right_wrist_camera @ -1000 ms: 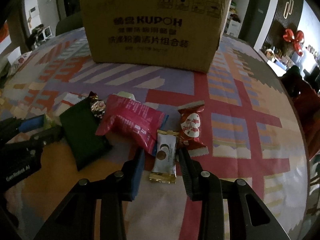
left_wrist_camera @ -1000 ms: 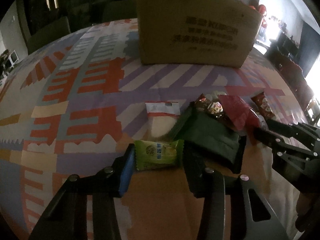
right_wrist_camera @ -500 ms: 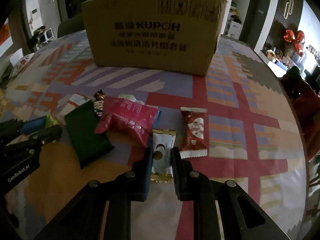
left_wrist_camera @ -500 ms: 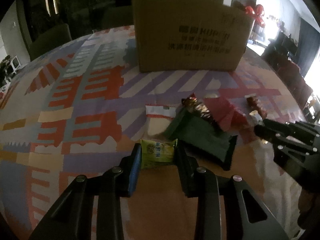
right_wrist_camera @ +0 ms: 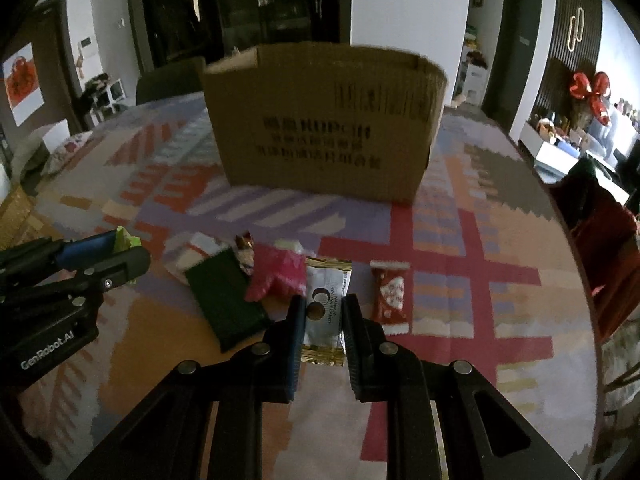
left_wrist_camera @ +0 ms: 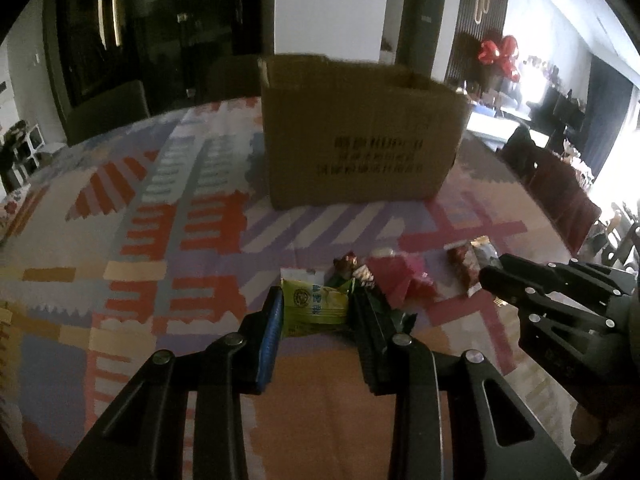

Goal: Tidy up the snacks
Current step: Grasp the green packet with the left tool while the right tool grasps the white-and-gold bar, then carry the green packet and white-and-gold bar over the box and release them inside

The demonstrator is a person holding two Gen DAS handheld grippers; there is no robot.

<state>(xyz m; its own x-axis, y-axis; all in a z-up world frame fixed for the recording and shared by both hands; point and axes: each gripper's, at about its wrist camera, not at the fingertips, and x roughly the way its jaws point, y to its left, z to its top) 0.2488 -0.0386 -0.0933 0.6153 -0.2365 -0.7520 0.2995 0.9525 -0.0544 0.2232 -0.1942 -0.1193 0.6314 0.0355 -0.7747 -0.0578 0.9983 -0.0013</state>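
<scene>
The left gripper (left_wrist_camera: 316, 312) pinches a yellow-green snack packet (left_wrist_camera: 314, 307) across its width, pads pressed on both edges, and the packet hangs clear of the tablecloth (left_wrist_camera: 168, 240). The right gripper (right_wrist_camera: 323, 312) clamps a white packet with gold ends (right_wrist_camera: 326, 304) the same way — its fingers squeezed onto the long sides, the lower gold end sticking out below the pads.

On the patterned cloth, a small heap of snacks lies between the two grippers: a dark green pouch (right_wrist_camera: 226, 300), a pink-red bag (right_wrist_camera: 278, 276) overlapping its upper corner, a small shiny wrapped sweet (right_wrist_camera: 245, 254) between them, and a white packet (right_wrist_camera: 196, 254) half under the green pouch. A red packet with a white heart (right_wrist_camera: 390, 294) lies just beside the right gripper's outer finger, apart from the heap.

Beyond the snacks stands an open cardboard box (right_wrist_camera: 324, 120) with dark printed lettering on its near wall — the stretch of cloth between heap and box is bare. Dark chairs (left_wrist_camera: 106, 110) stand at the far edge of the table, and a red bow (right_wrist_camera: 592, 88) hangs on the wall to the right.
</scene>
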